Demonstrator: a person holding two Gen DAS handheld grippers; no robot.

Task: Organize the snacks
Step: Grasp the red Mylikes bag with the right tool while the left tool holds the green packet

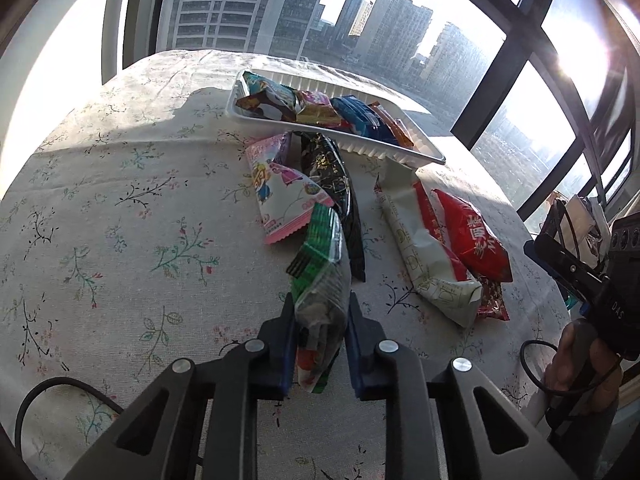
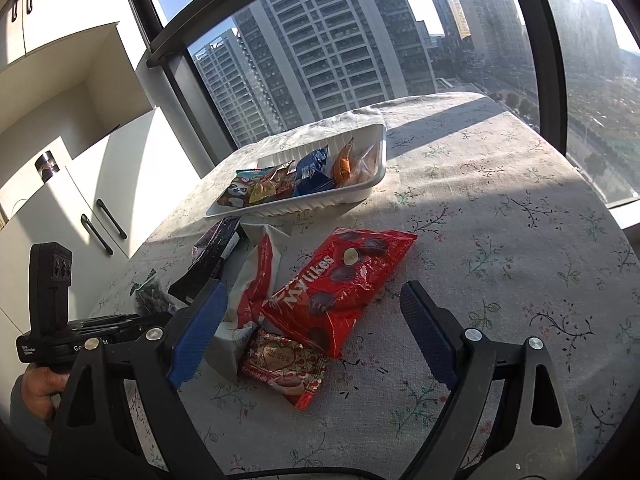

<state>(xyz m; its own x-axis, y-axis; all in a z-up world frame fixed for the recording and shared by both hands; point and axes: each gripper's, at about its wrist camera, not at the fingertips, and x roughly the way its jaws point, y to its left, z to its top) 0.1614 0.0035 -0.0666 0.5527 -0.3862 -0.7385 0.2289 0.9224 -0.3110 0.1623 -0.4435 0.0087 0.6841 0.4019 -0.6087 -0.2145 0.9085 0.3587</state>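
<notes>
Left gripper: my left gripper (image 1: pixel 318 312) has its blue pads pinched tight on the green-and-clear crinkly plastic snack packet (image 1: pixel 320 264), gripped at its near end.

Right gripper: my right gripper (image 2: pixel 312 312) hangs wide open with nothing in it, over the red packets.

Packet's place: low over the floral tablecloth (image 1: pixel 120 200), at 6 o'clock from the white ribbed plastic tray (image 1: pixel 394 151), which sits near the table's far edge.

Packet's handling: I judge it light, soft and slippery. The film crumples under the pads and the free end droops, so a hold across the body beats one on the sealed fin.

Packet's axis: the long axis runs straight away from me, towards 12 o'clock. The serrated far end points at the pink cartoon sachet (image 1: pixel 276 196) and the black glossy wrapper (image 1: pixel 340 196).

Red bag: the big red Mylikes chocolate bag (image 2: pixel 340 280) lies flat, its long axis running from 7 to 1 o'clock. It looks puffy and light; I'd take it across the middle.

Small packet: the small red heart-printed packet (image 2: pixel 284 364) touches the bag's near end.

Tray load: several snacks are already inside.
</notes>
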